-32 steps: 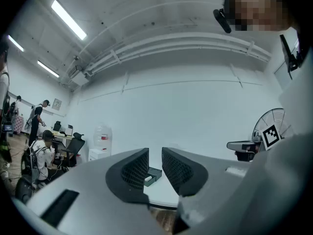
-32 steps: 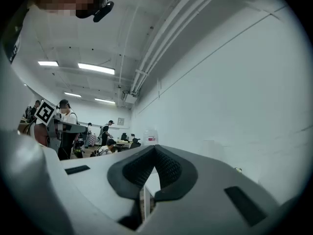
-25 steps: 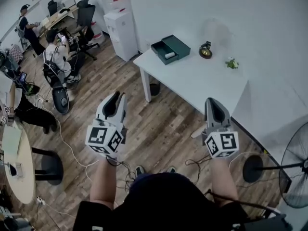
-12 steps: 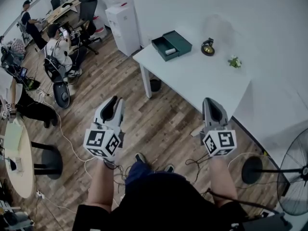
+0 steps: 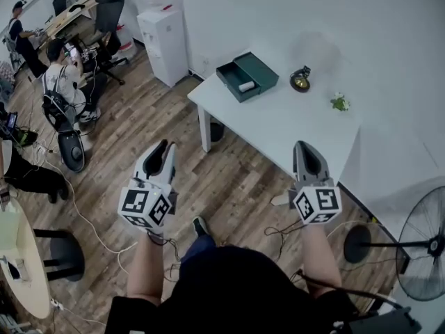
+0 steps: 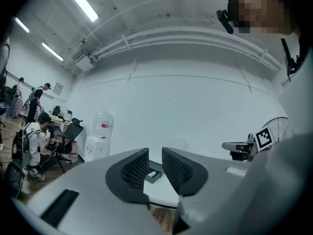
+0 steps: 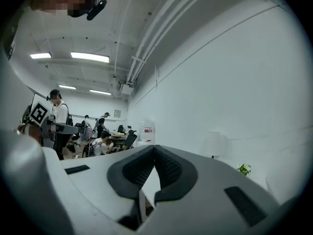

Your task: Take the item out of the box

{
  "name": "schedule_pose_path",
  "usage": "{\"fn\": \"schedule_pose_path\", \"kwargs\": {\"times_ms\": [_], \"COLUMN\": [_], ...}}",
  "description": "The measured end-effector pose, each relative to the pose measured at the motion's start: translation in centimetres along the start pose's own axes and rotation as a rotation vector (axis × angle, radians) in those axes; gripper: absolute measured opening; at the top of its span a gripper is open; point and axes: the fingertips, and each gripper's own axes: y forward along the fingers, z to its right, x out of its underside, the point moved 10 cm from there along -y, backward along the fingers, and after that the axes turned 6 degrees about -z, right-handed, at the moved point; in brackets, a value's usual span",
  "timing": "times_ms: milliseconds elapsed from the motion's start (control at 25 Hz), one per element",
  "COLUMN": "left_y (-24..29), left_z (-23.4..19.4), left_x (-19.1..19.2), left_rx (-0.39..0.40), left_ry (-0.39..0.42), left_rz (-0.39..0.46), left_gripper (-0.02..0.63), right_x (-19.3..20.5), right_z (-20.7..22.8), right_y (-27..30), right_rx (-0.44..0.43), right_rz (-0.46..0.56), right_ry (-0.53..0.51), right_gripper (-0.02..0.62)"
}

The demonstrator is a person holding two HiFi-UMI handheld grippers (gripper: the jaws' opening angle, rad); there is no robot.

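Note:
An open dark green box (image 5: 247, 75) stands at the far left corner of the white table (image 5: 278, 127), with a small white item (image 5: 246, 86) inside it. Both grippers are held up over the wooden floor, well short of the table. My left gripper (image 5: 165, 146) has a narrow gap between its pads and nothing in it; through that gap the left gripper view shows the box (image 6: 154, 172). My right gripper (image 5: 306, 147) is shut and empty, its tips touching (image 7: 154, 148).
A dark ornament (image 5: 300, 79) and a small green plant (image 5: 340, 103) sit on the table's far side. A water dispenser (image 5: 162, 44) stands by the wall, a floor fan (image 5: 424, 245) at right. Seated people (image 5: 59, 82), office chairs, floor cables and a round table (image 5: 21, 249) fill the left.
The head view has shifted, so the table and box sit a little nearer and lower in view. Both grippers hold about the same pose.

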Motion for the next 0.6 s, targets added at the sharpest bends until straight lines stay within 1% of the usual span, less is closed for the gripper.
{"fn": "schedule_pose_path", "kwargs": {"times_ms": [160,320,440,600], "left_y": [3.5,6.4,8.0,10.3], "left_z": [-7.5,-13.1,-16.0,-18.1], "left_x": [-1.2,-1.3,-0.7,-0.2], "left_rx": [0.038,0.068,0.073,0.08], "left_ry": [-0.031,-0.057,-0.088,-0.103], "left_rz": [0.001,-0.017,-0.028,-0.045], "left_gripper": [0.081,0.081,0.081,0.081], "right_x": [-1.7,-2.0,-1.8,-1.5], "right_z": [-2.7,-4.3,-4.6,-4.0], "right_y": [6.0,11.2,14.5,18.9], "right_rx": [0.056,0.086,0.087,0.073], "right_rz": [-0.017,-0.066,-0.109,-0.176], "right_ry": [-0.032,-0.065,-0.094,-0.169], "right_gripper": [0.009,0.02,0.031,0.055]}}
